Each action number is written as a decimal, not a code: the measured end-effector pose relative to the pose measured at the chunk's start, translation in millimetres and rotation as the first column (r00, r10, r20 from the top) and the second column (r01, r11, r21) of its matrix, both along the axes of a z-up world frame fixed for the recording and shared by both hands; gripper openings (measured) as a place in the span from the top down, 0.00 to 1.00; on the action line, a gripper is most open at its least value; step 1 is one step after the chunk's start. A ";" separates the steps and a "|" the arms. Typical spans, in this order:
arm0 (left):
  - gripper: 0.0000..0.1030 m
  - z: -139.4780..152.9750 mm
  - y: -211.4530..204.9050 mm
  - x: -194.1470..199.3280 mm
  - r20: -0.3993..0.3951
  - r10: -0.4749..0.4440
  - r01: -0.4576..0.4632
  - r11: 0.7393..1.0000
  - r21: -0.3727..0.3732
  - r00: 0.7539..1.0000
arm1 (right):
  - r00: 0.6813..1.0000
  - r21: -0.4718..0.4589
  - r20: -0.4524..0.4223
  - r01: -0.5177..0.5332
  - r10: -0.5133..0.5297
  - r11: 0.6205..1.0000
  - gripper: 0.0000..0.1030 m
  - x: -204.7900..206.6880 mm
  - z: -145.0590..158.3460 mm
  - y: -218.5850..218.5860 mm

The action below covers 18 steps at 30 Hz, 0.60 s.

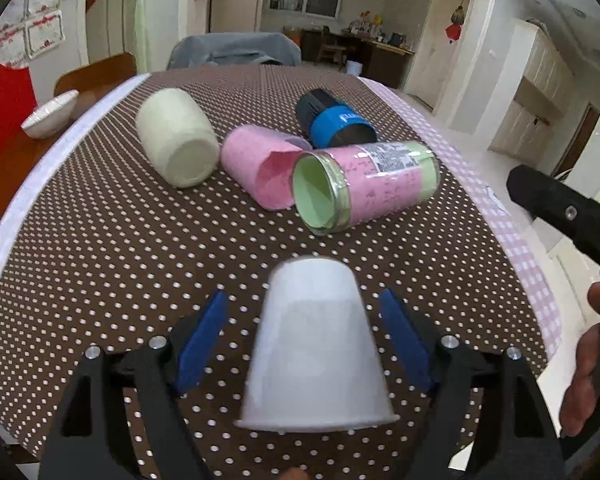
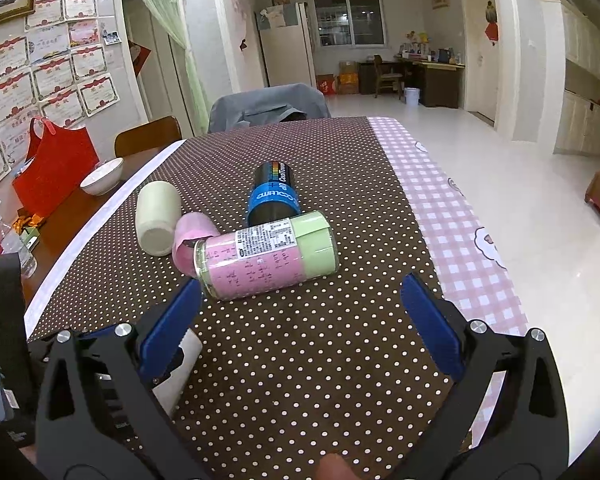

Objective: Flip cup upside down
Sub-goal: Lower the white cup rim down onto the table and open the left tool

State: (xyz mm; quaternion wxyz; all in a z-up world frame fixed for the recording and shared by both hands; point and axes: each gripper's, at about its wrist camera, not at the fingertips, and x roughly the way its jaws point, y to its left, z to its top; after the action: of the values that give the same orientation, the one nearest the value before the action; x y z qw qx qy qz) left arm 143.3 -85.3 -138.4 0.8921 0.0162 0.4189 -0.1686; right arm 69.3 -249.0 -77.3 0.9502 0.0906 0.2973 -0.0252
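Observation:
A white paper cup (image 1: 316, 348) stands upside down, rim down, on the brown dotted tablecloth (image 1: 120, 240). My left gripper (image 1: 304, 340) is open, with a blue pad on each side of the cup and a gap at both sides. In the right wrist view a part of the white cup (image 2: 182, 372) shows behind the left finger (image 2: 168, 332). My right gripper (image 2: 300, 320) is open and empty above the cloth, to the right of the cup.
Lying on the cloth beyond the cup are a pale green cup (image 1: 176, 136), a pink cup (image 1: 256, 164), a pink-and-green jar (image 1: 364, 184) and a blue-and-black can (image 1: 334, 118). A white bowl (image 1: 50, 114) and a red bag (image 2: 54, 168) sit at the left. The pink checked table edge (image 2: 452, 220) runs along the right.

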 end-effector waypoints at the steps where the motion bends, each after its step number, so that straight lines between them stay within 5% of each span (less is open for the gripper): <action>1: 0.24 1.1 0.6 -0.4 0.006 0.007 -0.007 1.000 0.008 1.000 | 1.000 0.001 0.000 -0.001 0.001 1.000 0.05 -0.2 0.4 0.6; 9: 0.24 13.1 14.5 -8.8 0.053 0.057 -0.058 0.998 0.013 0.997 | 1.000 0.012 -0.001 -0.023 0.023 1.000 0.05 -0.9 2.2 6.9; 12: 0.13 18.8 20.1 -14.8 0.081 0.081 -0.082 0.996 0.016 0.993 | 0.999 0.013 0.000 -0.034 0.034 0.999 0.05 -0.8 4.6 10.7; 18: 0.12 29.4 29.6 -20.9 0.124 0.111 -0.113 0.994 0.011 0.986 | 0.999 0.014 -0.003 -0.051 0.051 0.999 0.05 -0.3 6.7 16.3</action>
State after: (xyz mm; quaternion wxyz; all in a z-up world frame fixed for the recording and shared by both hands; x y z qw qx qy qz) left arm 122.3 -55.7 -109.0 0.9241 0.0111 0.3648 -0.1131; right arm 69.0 -232.7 -70.6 0.9493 0.0897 0.3012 0.0011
